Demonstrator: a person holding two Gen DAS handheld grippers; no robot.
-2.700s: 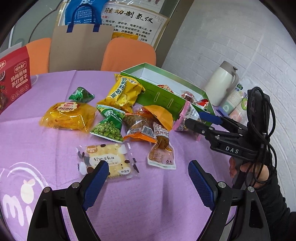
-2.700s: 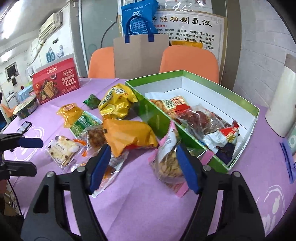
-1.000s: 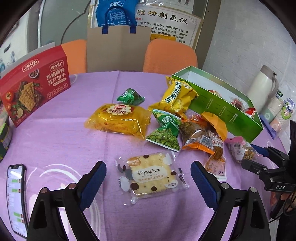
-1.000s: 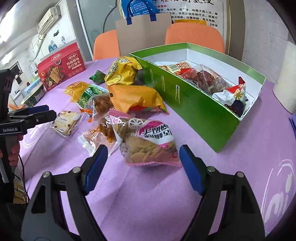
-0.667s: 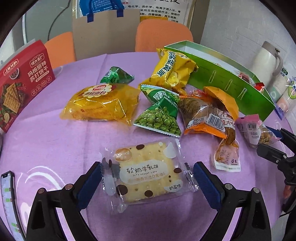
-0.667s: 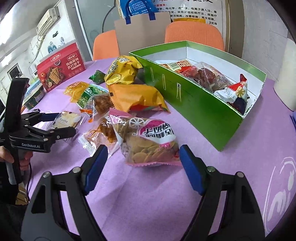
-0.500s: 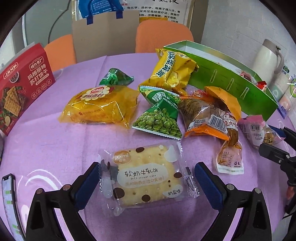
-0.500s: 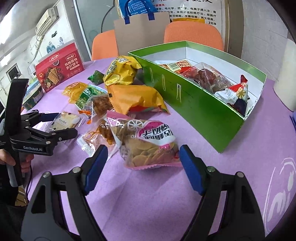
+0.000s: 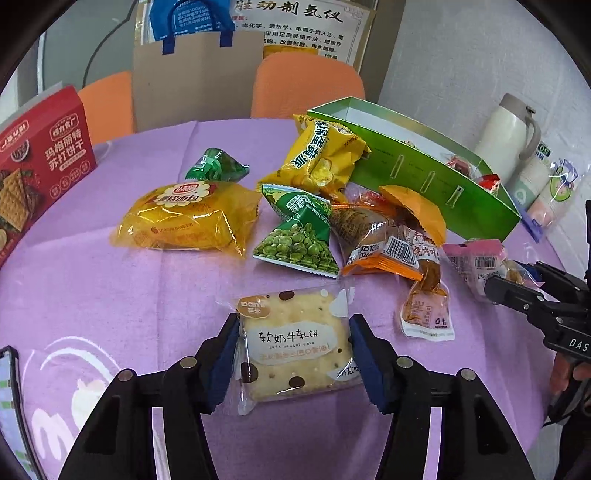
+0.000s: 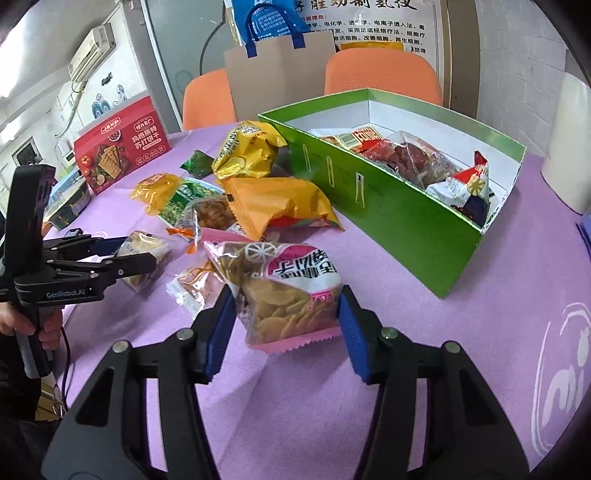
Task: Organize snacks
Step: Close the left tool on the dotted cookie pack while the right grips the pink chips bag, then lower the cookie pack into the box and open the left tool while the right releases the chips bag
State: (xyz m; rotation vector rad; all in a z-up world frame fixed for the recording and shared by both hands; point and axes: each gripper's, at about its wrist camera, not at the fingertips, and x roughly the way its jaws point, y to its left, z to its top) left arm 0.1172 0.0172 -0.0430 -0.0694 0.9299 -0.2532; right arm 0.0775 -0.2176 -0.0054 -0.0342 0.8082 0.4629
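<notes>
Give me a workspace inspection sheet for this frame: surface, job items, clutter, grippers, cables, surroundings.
Surface: purple tablecloth, printed motifs.
Job's things: green box open, partly filled; loose packets beside it.
Clutter: red cracker box, white flask, phone at left edge.
Grippers: left gripper closed on cracker packet; right gripper closed on pink chips bag.
Cables: black cable on right gripper.
Surroundings: orange chairs, paper bag, wall poster.

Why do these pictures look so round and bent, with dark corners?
Both are fisheye views: the corners go black. In the left wrist view the green box bows; in the right wrist view the wall poster curves. Glare glints on the yellow bread bag. Nothing looks badly blurred.
</notes>
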